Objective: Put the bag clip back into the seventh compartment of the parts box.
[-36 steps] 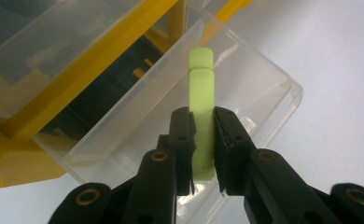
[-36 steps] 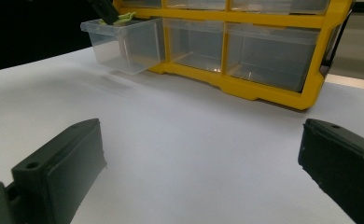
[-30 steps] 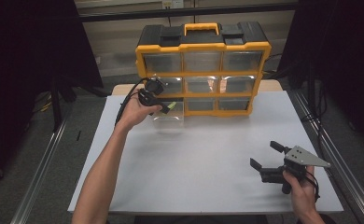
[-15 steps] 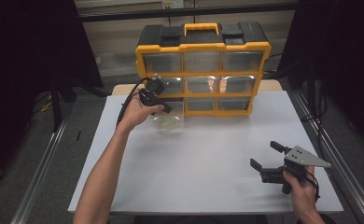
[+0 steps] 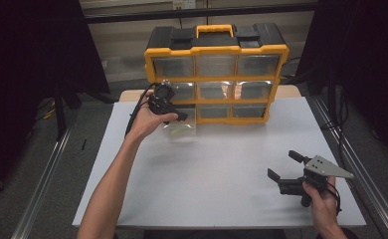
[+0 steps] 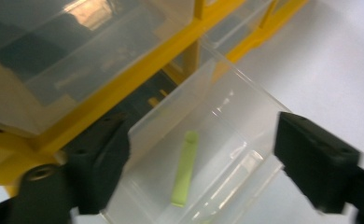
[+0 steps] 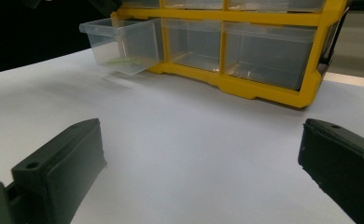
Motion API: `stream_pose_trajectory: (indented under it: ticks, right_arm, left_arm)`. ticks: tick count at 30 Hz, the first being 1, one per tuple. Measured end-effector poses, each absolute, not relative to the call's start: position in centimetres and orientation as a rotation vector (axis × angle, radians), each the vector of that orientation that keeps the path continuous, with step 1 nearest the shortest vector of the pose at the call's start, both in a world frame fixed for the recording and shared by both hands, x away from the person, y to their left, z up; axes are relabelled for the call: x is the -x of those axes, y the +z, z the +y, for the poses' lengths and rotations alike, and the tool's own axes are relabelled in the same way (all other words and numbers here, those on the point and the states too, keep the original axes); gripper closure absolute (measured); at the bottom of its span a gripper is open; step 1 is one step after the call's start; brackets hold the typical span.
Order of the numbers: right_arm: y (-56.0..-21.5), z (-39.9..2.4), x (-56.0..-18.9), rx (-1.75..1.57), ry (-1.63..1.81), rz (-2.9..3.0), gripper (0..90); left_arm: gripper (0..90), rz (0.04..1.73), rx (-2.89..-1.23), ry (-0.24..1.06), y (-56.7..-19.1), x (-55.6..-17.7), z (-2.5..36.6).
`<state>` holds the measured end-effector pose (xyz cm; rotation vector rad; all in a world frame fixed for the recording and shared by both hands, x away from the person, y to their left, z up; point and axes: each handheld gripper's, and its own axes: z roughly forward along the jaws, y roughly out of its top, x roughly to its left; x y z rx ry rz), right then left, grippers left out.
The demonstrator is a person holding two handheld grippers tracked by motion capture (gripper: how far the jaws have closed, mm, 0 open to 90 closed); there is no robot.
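Note:
A yellow and black organizer cabinet (image 5: 217,50) with clear drawers stands at the back of the white table (image 5: 217,169). Its bottom-left clear drawer (image 5: 182,130) is pulled out, and a light green stick (image 6: 185,168) lies flat on its floor. My left gripper (image 5: 182,115) hovers just above that drawer (image 6: 245,116). Its jaws have just been opening and now stand wide apart, with nothing pinched between them. My right gripper (image 5: 282,164) rests low at the table's front right, open and empty. From there I see the drawer (image 7: 124,42) and the stick (image 7: 122,60) far off.
The other drawers of the cabinet (image 7: 264,88) are pushed in. Metal rails (image 5: 351,164) run along both long sides of the table. A cable trails from the left gripper down past the person's wrist.
The left gripper's jaws have gone from shut to wide open above the pulled-out drawer. Both hands have stayed where they were.

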<state>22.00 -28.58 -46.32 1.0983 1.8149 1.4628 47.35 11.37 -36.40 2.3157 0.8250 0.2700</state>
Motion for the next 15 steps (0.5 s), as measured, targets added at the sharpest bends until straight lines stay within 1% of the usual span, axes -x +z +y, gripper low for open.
stream_pose_trajectory:
  ticks: [5,6,10,12,15]
  right_arm:
    - [-46.4,-28.6,-22.2,-1.096,1.465,1.819,0.0]
    - [-46.4,-28.5,-22.3,-1.098,1.466,1.821,0.0]
    - [-46.4,-28.5,-22.4,-1.082,1.468,1.830,0.0]
    - [-46.4,-28.5,-22.4,-1.080,1.469,1.830,0.0]
    - [-46.4,-28.4,-22.3,-1.088,1.472,1.824,0.0]
  left_arm:
    - [5.7,0.851,-2.264,0.279,-36.3,-47.2,11.5]
    - [5.1,0.881,-2.219,0.284,-36.4,-47.1,11.3]
    - [4.8,0.854,-2.204,0.321,-36.5,-46.5,11.3]
    - [4.8,0.838,-2.208,0.306,-36.4,-46.3,11.5]
    - [4.8,0.840,-2.147,0.334,-36.6,-45.8,11.7]
